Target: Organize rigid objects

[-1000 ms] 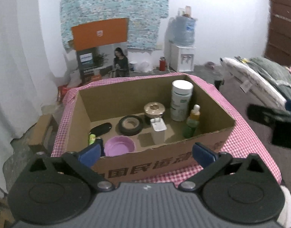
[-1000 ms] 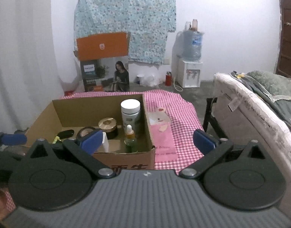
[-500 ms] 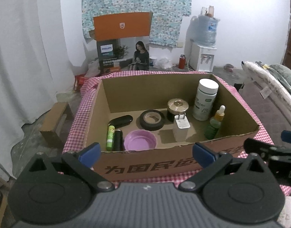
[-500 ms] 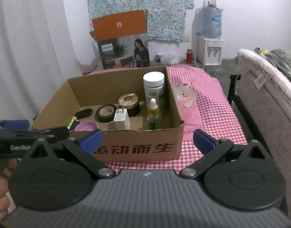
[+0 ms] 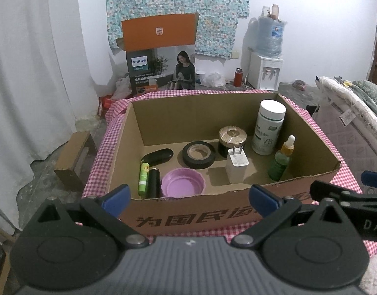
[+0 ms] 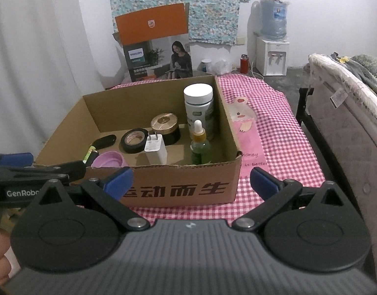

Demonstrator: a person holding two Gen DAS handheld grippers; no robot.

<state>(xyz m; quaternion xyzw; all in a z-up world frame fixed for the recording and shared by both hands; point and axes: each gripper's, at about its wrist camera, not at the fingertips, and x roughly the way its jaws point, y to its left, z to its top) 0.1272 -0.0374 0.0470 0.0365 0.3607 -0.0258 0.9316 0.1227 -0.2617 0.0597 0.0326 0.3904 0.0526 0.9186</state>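
A cardboard box stands on a pink checked tablecloth. Inside it are a white pill bottle, a green dropper bottle, a white charger plug, a gold-lidded jar, a black tape roll, a purple lid, a black oval case, a green tube and a black tube. My left gripper is open and empty, in front of the box's near wall. My right gripper is open and empty, in front of the box's right near corner.
A Philips carton stands behind the table. A water dispenser is at the back right. A bed runs along the right of the table. A small wooden stool sits on the floor at the left.
Both grippers have pulled back and risen in front of the box, so more of its inside shows. Both stayed open and empty. Nothing in the box moved.
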